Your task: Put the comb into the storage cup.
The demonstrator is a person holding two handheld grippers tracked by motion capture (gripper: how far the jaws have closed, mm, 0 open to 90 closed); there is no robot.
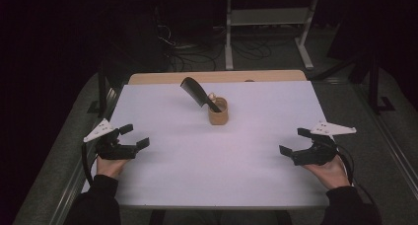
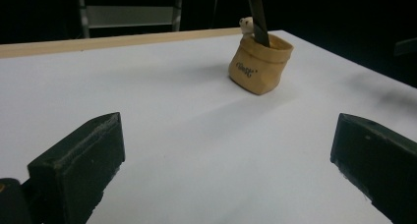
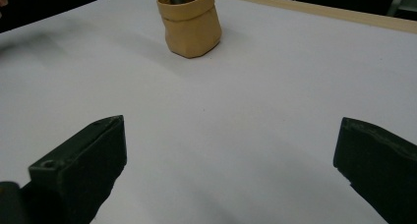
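Note:
A small tan pouch [image 1: 218, 112] stands upright on the white table [image 1: 197, 156], toward the far middle. A black comb [image 1: 198, 94] leans out of it to the left, beside a small pale object [image 1: 212, 96]. The pouch [image 2: 259, 65] carries dark lettering in the left gripper view, and it sits far ahead as the pouch [image 3: 190, 25] in the right gripper view. My left gripper [image 1: 134, 136] rests near the table's left edge, open and empty. My right gripper [image 1: 294, 141] is near the right edge, also open and empty.
A wooden strip [image 1: 217, 77] runs along the table's far edge. Beyond it are a metal frame [image 1: 266, 22] and cables [image 1: 187, 52] on the dark floor. Bare white surface lies between the grippers and the pouch.

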